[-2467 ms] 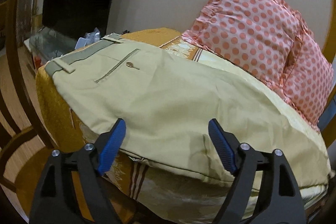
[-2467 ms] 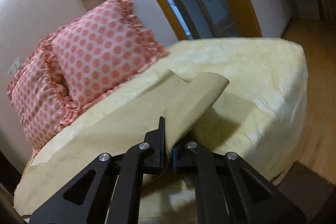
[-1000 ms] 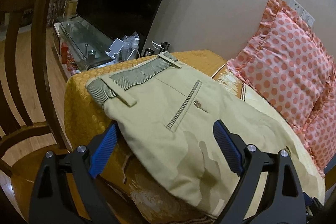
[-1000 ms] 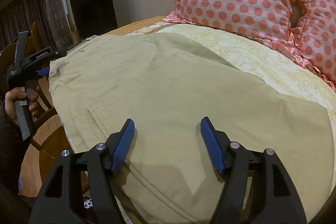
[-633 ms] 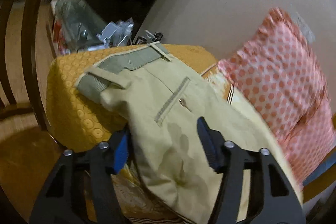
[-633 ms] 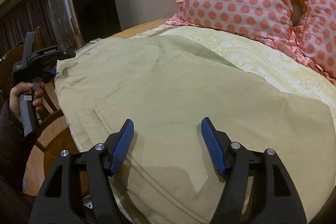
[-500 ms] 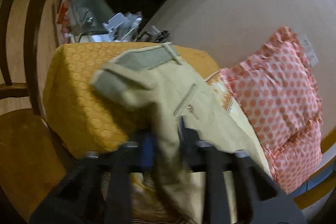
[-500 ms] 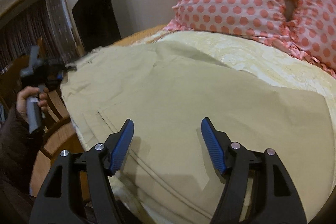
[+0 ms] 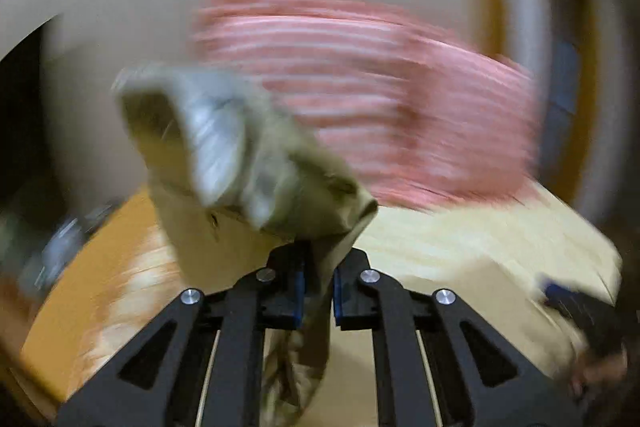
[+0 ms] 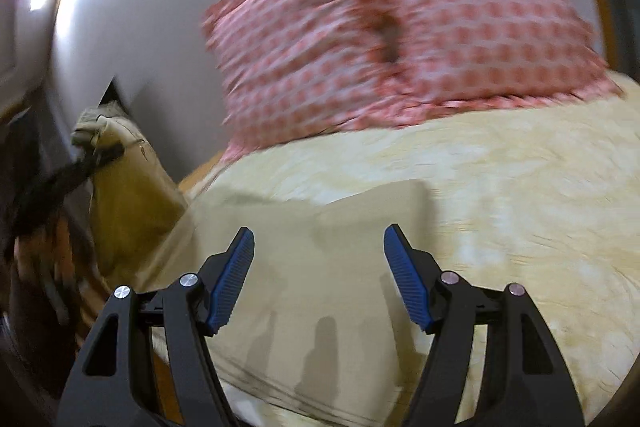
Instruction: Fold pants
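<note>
The left claw (image 9: 316, 291) is pressed together on a bunched fold of the khaki cotton pants (image 9: 256, 163), whose grey-lined waistband end is lifted clear of the bed and flops toward 10 o'clock in the left wrist view, heavily blurred. The rest of the pants lies flat on the pale yellow patterned bedspread (image 10: 520, 195), spreading under the right claw (image 10: 318, 275), whose blue-padded fingers (image 10: 234, 279) are spread wide above the cloth, with nothing between them. In the right wrist view the raised waistband end shows at 9 o'clock, with the left claw clamped on it. Two pink polka-dot ruffled pillows (image 10: 400, 27) lean against the wall at 12 o'clock, beyond the pants.
</note>
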Demonstrator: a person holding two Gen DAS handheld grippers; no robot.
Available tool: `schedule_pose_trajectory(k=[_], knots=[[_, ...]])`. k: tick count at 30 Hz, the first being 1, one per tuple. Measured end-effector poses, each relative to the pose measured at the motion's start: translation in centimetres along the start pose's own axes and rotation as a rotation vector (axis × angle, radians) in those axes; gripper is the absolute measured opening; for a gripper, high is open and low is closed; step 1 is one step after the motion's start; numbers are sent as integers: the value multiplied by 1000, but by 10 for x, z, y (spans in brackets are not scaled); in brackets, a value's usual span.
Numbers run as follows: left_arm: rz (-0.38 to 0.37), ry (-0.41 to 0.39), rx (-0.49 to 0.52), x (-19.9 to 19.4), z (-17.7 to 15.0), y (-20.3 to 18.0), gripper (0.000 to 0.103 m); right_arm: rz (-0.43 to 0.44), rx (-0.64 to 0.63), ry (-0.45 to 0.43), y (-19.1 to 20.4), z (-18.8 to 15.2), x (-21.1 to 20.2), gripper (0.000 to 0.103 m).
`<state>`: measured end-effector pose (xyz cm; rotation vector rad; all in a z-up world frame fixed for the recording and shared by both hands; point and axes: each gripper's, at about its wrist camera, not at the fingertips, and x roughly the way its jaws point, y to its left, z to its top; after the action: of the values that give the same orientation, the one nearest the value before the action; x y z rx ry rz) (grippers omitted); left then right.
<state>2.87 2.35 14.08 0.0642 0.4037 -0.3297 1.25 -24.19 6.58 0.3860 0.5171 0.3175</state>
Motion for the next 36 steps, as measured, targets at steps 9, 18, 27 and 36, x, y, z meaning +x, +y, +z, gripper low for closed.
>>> schedule_pose_trajectory(k=[9,18,27,36], knots=[[-305,237,271,38,-96,-130,10,51,322,2,-74,4,-9,69],[-332,201,212,0,-80,-103,62,89,356,199,-74,12,46,67],[-156,348,-344,79,-48,99,65,76,289,271,-68,17,75,49],[-251,527,-422,137,-59,121,50,178,368,347,-84,18,89,17]])
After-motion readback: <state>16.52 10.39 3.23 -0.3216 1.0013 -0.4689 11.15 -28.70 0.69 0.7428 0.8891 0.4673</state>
